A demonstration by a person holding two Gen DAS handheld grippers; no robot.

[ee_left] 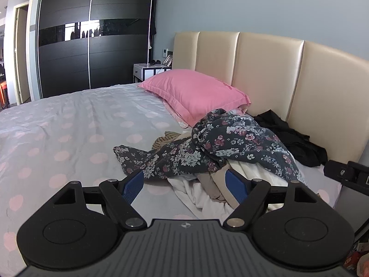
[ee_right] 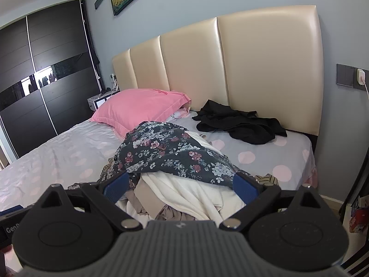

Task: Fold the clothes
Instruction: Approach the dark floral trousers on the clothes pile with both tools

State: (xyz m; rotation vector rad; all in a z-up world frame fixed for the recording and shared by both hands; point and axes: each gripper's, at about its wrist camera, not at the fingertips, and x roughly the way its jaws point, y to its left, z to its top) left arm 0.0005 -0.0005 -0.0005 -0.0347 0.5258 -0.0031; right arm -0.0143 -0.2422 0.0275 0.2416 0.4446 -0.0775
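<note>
A heap of clothes lies on the bed near the headboard. On top is a dark floral garment [ee_left: 221, 145], also in the right wrist view [ee_right: 170, 152]. Under it are white cloth [ee_left: 203, 194] [ee_right: 184, 194] and beige cloth [ee_left: 214, 184] [ee_right: 147, 198]. A striped piece [ee_left: 165, 139] pokes out behind. A black garment [ee_left: 293, 136] [ee_right: 239, 122] lies apart by the headboard. My left gripper [ee_left: 184, 184] is open and empty, just short of the heap's near edge. My right gripper [ee_right: 180, 185] is open and empty, over the heap's near side.
A pink pillow [ee_left: 196, 92] [ee_right: 140, 106] lies behind the heap. The bed sheet [ee_left: 69, 127] is grey with pink dots. A beige padded headboard [ee_right: 265, 69] backs the bed. A dark wardrobe [ee_left: 92, 34] and a white nightstand [ee_left: 147, 70] stand beyond.
</note>
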